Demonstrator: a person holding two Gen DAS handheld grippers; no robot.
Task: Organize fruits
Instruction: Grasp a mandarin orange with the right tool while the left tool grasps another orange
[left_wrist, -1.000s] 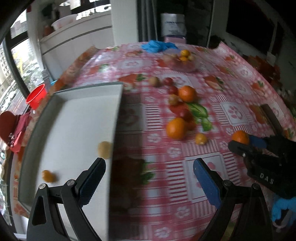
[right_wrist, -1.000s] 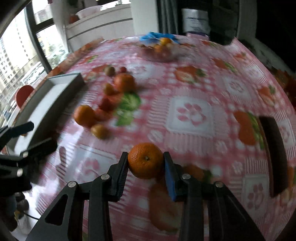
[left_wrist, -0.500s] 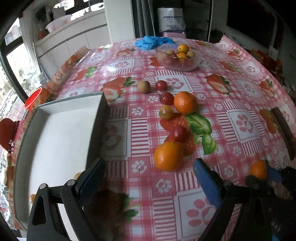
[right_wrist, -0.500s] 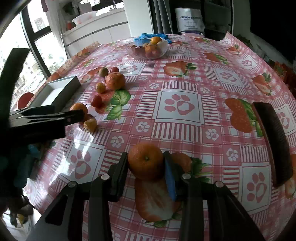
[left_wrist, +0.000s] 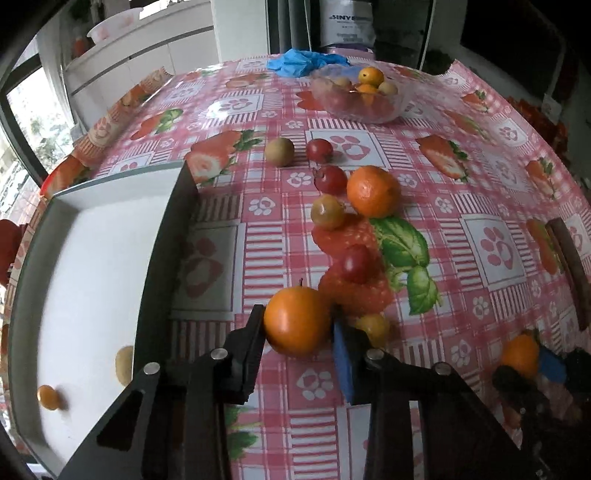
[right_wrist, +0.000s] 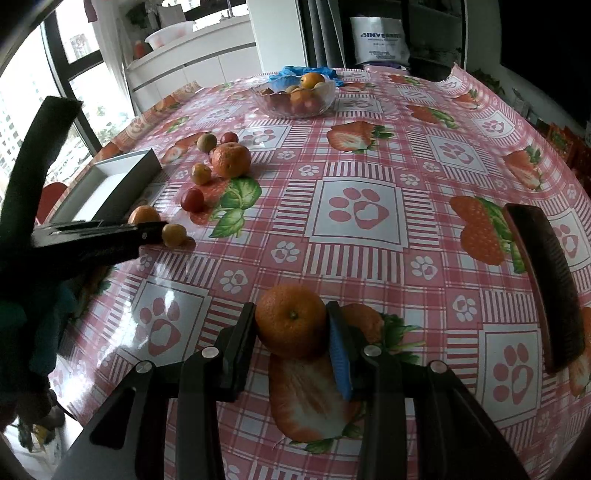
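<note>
The left tool (left_wrist: 298, 332) was closing on a smooth orange (left_wrist: 297, 320) between its jaws, the right tool (right_wrist: 291, 328) was clamped on a mandarin (right_wrist: 291, 320), and the orange could slip out, or the small yellow fruit (left_wrist: 373, 326) just beside it could get bumped away.

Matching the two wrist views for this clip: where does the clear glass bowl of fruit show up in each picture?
Left wrist view: the glass bowl sits at the top, right of centre, on the far side of the table.
Right wrist view: the glass bowl sits at the top, about centre.
Shared landmark: the crumpled blue cloth lying just behind the bowl.
</note>
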